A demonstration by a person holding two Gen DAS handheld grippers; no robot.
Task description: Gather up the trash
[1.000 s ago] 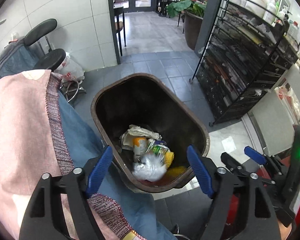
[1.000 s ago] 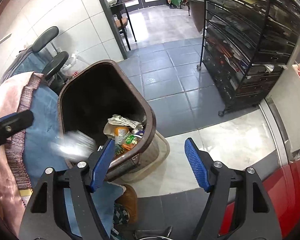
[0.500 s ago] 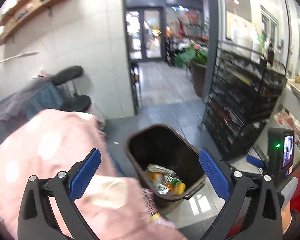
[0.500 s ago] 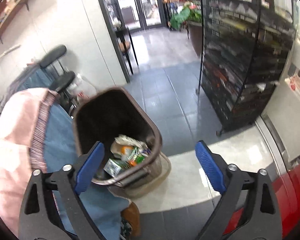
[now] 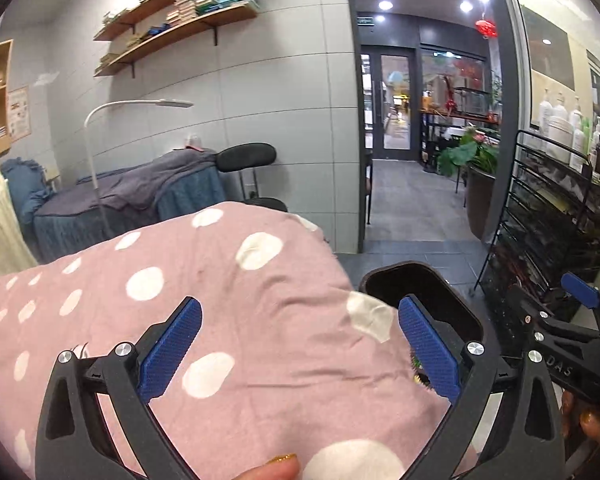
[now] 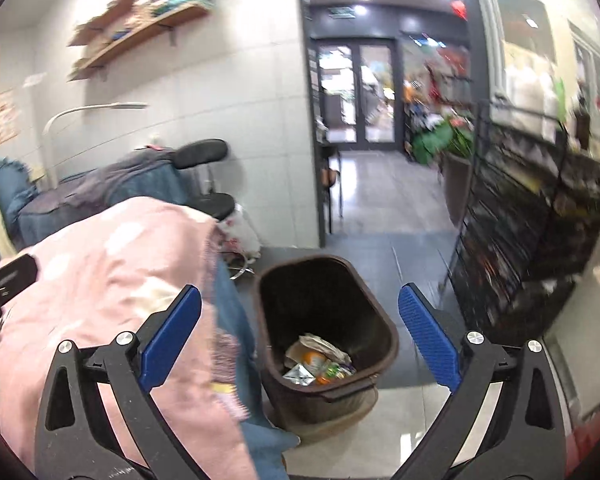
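So the landmark here is the brown trash bin [image 6: 326, 328] on the floor. Left of it there's a bed under a pink polka-dot blanket [image 5: 204, 300], with a blue cover hanging down right against the bin's side. The left gripper [image 5: 300, 346] hangs over that blanket, jaws spread wide, nothing between them. Inside the bin, at the bottom, sits the trash [image 6: 320, 360]: crumpled paper, an orange bottle, some foil wrappers. The right gripper [image 6: 300, 344] is up above the bin, jaws opening, empty too. Right of the bin stands a black wire rack [image 6: 532, 240] full of stuff, and behind the bin a doorway opens onto a tiled hall.
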